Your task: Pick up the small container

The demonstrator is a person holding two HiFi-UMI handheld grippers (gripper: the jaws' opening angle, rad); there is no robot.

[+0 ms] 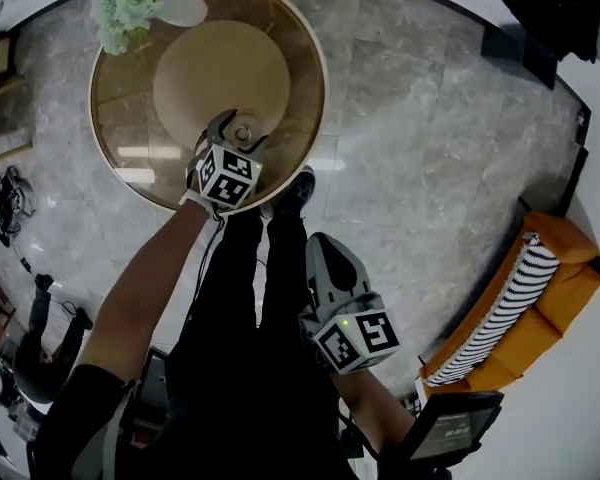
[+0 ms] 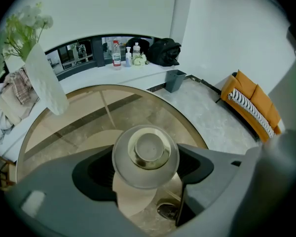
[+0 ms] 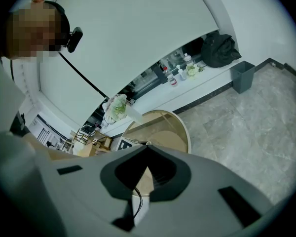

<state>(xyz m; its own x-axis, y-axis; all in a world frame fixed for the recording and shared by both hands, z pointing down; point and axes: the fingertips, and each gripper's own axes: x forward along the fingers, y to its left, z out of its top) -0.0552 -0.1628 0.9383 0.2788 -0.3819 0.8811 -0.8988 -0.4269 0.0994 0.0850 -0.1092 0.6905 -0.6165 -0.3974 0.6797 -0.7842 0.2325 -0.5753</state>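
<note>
The small container, a round clear glass jar with a lid, stands near the front edge of the round glass table. My left gripper is open wide around it, one jaw on each side, and I see no pad pressing on it. In the head view the container shows between the left gripper's fingers at the table's near rim. My right gripper hangs low beside the person's legs, away from the table. Its jaws meet at the tips, with nothing in them.
A white vase of pale flowers stands on the table's far side. An orange sofa with a striped cushion is at the right. A counter with bottles, a black bag and a grey bin lie beyond.
</note>
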